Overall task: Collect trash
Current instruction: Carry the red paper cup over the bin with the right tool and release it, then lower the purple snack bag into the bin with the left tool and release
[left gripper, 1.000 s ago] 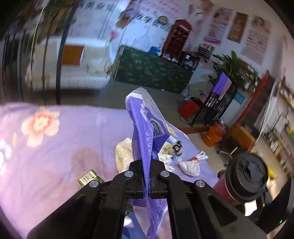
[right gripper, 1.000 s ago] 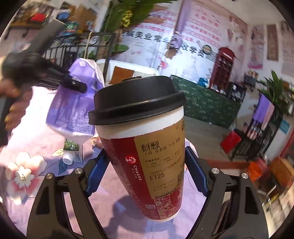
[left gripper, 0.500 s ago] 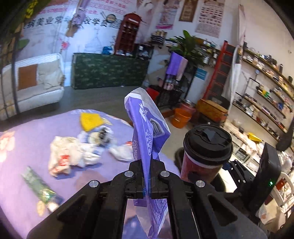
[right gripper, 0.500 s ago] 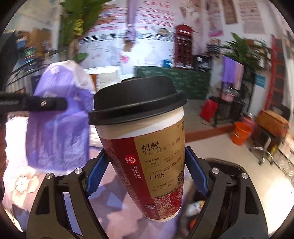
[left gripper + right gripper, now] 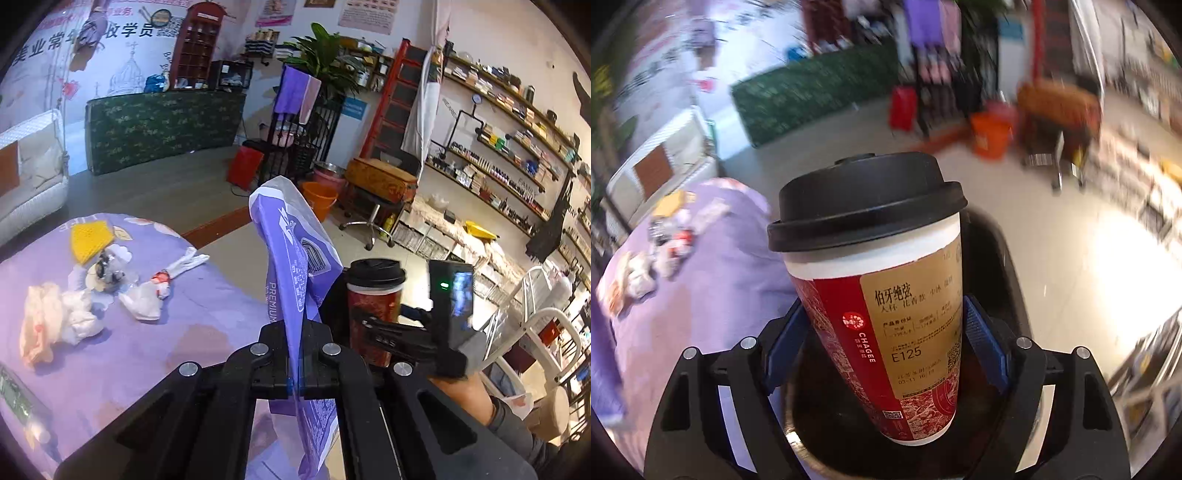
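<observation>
Cup (image 5: 882,295) first: it's a tall paper takeaway one, red patterned wall with a tan printed label and a white band under a matte black plastic lid, squeezed between the blue ribbed pads of the right gripper (image 5: 882,354). So those fingers (image 5: 984,341) are spread wide but clamped on the cup, one pad on each side. It hangs tilted over the mouth of a round black bin (image 5: 1004,266), glossy dark inside, standing on the pale shiny floor just beside the purple-covered surface (image 5: 713,280).

Left gripper (image 5: 295,384) has its fingers pinched tight together on a thin purple plastic bag (image 5: 295,266), crinkly and floppy, with white print and a barcode on it. The bag stands up above the fingers in a folded peak and droops down below them too.

From the left view you can see the right gripper (image 5: 373,332) with the cup (image 5: 373,295), a hand (image 5: 461,391) and dark sleeve behind it.

Still lying on the flowery purple cloth (image 5: 147,350): crumpled white tissue wads (image 5: 74,317), a soft white wrapper with red bits (image 5: 147,302), a yellow mesh-textured triangle (image 5: 90,238), and a flat green packet (image 5: 14,398) at the near edge. All well apart from both grippers.
</observation>
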A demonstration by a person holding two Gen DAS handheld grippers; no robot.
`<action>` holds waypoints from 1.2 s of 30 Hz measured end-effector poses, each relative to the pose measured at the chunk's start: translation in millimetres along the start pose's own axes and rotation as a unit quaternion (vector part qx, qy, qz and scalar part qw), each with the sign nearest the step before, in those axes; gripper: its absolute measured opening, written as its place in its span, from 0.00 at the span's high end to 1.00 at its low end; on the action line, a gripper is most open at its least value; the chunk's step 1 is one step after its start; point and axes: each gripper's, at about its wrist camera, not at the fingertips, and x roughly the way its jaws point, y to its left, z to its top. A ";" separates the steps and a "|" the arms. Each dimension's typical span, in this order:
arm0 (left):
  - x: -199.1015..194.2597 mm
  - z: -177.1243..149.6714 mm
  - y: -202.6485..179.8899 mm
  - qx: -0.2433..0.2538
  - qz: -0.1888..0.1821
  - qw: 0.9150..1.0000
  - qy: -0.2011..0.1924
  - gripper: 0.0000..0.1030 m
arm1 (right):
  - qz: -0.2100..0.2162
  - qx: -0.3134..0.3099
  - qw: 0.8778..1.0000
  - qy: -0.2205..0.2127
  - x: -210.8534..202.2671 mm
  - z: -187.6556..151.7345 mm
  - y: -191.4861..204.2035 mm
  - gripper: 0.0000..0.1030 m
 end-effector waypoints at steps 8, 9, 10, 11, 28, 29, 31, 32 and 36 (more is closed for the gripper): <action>29.2 4.5 -25.5 0.014 -0.013 1.000 0.025 0.99 | -0.022 0.010 0.996 0.089 70.3 -3.9 -16.6 0.21; 32.3 4.3 -28.3 0.016 -0.014 0.999 0.027 0.99 | -0.028 0.010 0.995 0.097 76.5 -2.7 -16.7 0.21; 34.8 4.6 -31.5 0.020 -0.014 0.999 0.028 0.99 | -0.033 0.006 0.993 0.110 84.0 -3.4 -16.4 0.21; 37.1 5.0 -34.5 0.024 -0.013 0.999 0.029 0.99 | -0.034 0.005 0.993 0.117 86.7 -2.9 -14.1 0.21; 90.9 10.5 -73.0 0.033 -0.040 0.997 0.060 0.99 | -0.095 0.019 0.995 -0.024 -25.5 -0.9 -36.2 0.08; 96.6 9.6 -76.4 0.035 -0.040 0.997 0.064 0.99 | -0.107 0.022 0.993 -0.042 -38.0 -2.2 -40.5 0.08; 109.8 5.7 -83.4 0.036 -0.043 0.995 0.078 0.99 | -0.122 0.028 0.990 -0.066 -54.5 -6.5 -51.7 0.07; 115.0 4.4 -86.1 0.036 -0.045 0.995 0.084 0.99 | -0.133 0.032 0.988 -0.077 -63.8 -9.0 -55.6 0.07; 133.9 -3.6 -99.0 0.046 -0.047 0.993 0.101 0.99 | -0.149 0.048 0.983 -0.095 -81.1 -17.0 -70.5 0.07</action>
